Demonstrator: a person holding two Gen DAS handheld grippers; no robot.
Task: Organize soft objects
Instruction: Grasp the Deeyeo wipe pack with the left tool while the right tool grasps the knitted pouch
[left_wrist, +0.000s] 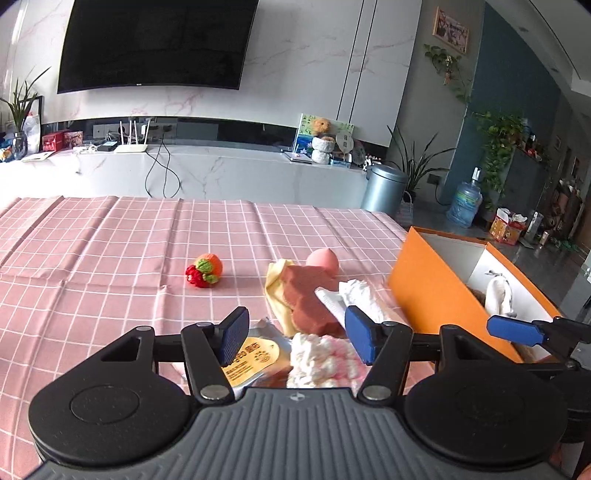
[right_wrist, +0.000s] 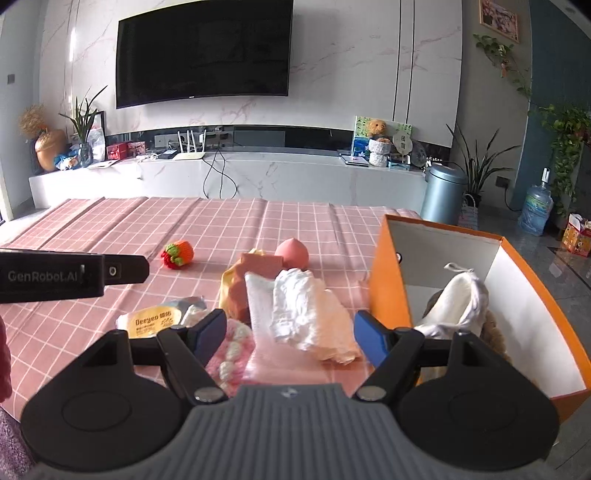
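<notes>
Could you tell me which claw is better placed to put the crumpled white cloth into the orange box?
Probably the right claw: it is open with the white cloth between its fingers and the orange box beside it.

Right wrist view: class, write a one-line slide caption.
Open right gripper hovers over a white cloth beside an orange box on a pink checked tablecloth.
</notes>
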